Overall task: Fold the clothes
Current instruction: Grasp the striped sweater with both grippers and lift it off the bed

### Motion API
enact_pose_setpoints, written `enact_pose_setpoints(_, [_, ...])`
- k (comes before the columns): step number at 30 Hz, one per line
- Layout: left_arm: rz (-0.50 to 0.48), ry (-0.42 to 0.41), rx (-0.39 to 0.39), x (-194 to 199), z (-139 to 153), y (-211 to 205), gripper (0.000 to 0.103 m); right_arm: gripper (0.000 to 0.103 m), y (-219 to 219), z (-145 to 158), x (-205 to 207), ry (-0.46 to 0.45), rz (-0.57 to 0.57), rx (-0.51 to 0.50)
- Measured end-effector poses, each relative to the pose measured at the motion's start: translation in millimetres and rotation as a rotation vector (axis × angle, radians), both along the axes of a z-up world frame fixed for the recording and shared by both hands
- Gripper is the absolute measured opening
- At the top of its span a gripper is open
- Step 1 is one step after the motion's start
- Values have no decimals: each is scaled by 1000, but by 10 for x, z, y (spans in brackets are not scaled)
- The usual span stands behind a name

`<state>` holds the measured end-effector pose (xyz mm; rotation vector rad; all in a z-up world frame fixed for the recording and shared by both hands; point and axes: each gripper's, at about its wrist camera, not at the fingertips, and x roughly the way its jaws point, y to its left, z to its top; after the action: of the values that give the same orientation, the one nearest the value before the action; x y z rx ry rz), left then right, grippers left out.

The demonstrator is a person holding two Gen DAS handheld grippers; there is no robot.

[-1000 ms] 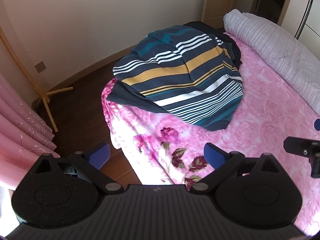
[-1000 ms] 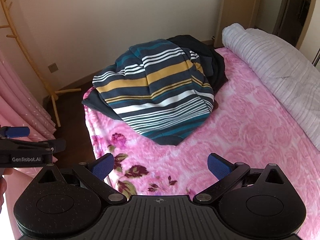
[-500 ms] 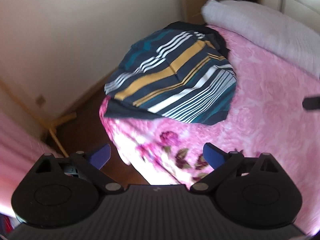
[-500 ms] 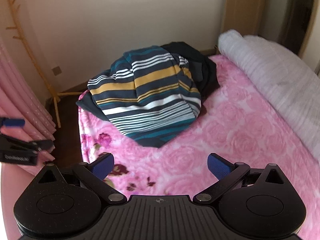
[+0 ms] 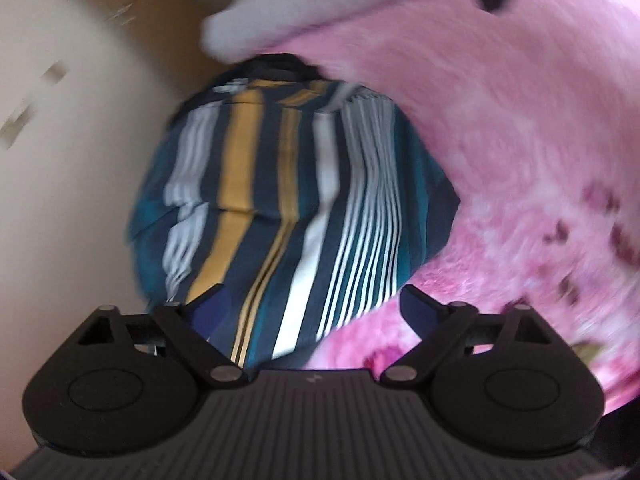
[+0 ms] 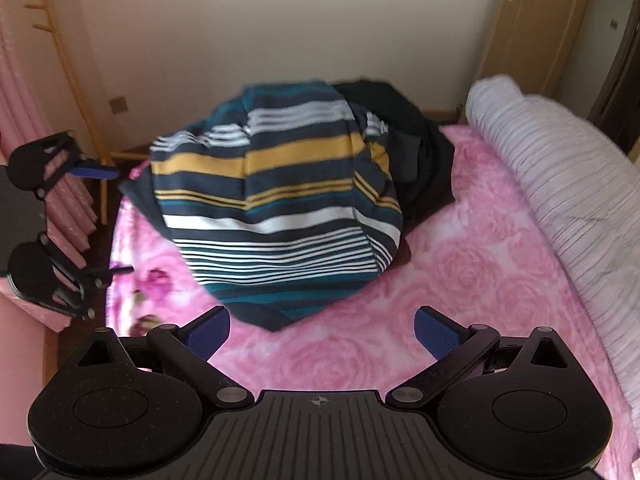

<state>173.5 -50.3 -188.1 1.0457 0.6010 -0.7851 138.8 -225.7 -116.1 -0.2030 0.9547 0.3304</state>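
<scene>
A striped garment (image 6: 280,208) in navy, teal, white and mustard lies heaped on the bed's far left corner, with a dark garment (image 6: 416,168) bunched behind it. My right gripper (image 6: 320,332) is open, hovering over the blanket just short of the heap's near tip. My left gripper (image 6: 106,220) shows at the left edge, turned on its side, open, beside the heap. The left wrist view is blurred: the striped garment (image 5: 288,200) fills the space ahead of the open left gripper (image 5: 312,312). Whether the fingers touch the cloth is unclear.
A pink floral blanket (image 6: 460,280) covers the bed, and a rolled white quilt (image 6: 560,184) lies along its right side. A wooden coat rack (image 6: 68,60) and pink curtains (image 6: 24,92) stand left of the bed. A wooden door (image 6: 532,28) is at the back right.
My left gripper has swung in close to the striped heap and rolled onto its side, blurring its view. The right gripper has barely shifted. Both stay open.
</scene>
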Motion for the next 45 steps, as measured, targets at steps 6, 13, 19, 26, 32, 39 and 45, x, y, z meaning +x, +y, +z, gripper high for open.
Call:
enact_pose_setpoints(6, [-187, 15, 67, 501, -584, -120, 74, 102, 11, -650, 741, 45, 37, -26])
enact_pose_setpoints(13, [-336, 44, 32, 703, -762, 29, 51, 102, 23, -1408, 1606, 97, 80, -55])
enact_pose_setpoints(19, [-325, 63, 7, 735, -609, 15, 13, 54, 65, -1640, 1869, 142, 77, -56])
enact_pose_setpoints(26, [-359, 4, -17, 621, -88, 61, 8, 8, -212, -1161, 1647, 139, -42, 33])
enact_pose_setpoints(32, [-331, -65, -56, 82, 524, 91, 7, 7, -354, -409, 831, 15, 5, 47])
enact_pose_setpoints(39, [-373, 7, -112, -1405, 1072, -139, 7, 7, -520, -151, -694, -13, -70, 80])
enact_pose_setpoints(45, [-661, 232, -183, -2922, 1300, -597, 7, 7, -1102, -34, -2559, 35, -355, 106])
